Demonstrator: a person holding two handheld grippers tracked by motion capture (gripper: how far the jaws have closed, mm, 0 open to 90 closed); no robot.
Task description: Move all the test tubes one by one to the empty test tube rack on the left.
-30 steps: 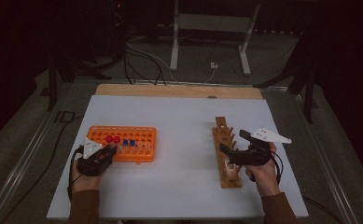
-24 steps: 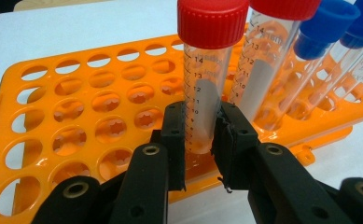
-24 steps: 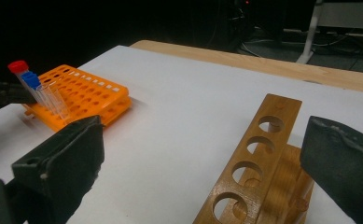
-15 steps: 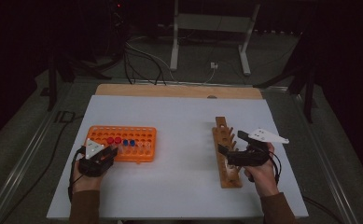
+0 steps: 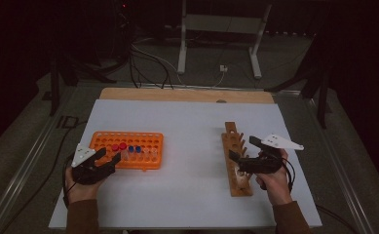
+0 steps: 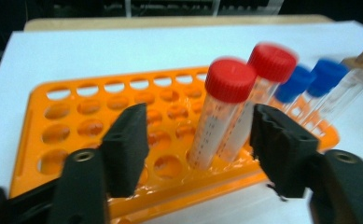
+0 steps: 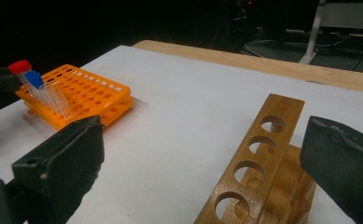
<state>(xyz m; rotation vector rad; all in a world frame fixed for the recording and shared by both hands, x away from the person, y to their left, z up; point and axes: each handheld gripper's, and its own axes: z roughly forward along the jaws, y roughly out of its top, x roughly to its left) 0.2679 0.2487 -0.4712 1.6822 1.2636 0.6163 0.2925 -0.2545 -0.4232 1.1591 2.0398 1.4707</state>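
An orange tube rack (image 5: 150, 141) lies at the table's left, with two red-capped tubes (image 5: 118, 146) and two blue-capped tubes (image 5: 134, 149) standing in it. In the left gripper view the nearer red-capped tube (image 6: 221, 116) stands upright in a front hole between the jaws of my left gripper (image 6: 198, 121). Those jaws have just been opening, and neither pad touches the tube. At the right my right gripper (image 5: 241, 147) hangs open over the near end of a wooden rack (image 5: 233, 139) with nothing between its fingers; the holes (image 7: 268, 149) under it are bare.
The white board (image 5: 192, 126) covers a wooden tabletop. Behind the table are cables and a metal stand (image 5: 216, 44) on the floor. The person's hands come in at the near edge, one by each rack.
My left gripper's jaws have parted around the red-capped tube, which stays standing in the orange rack. The right gripper has kept its place over the wooden rack.
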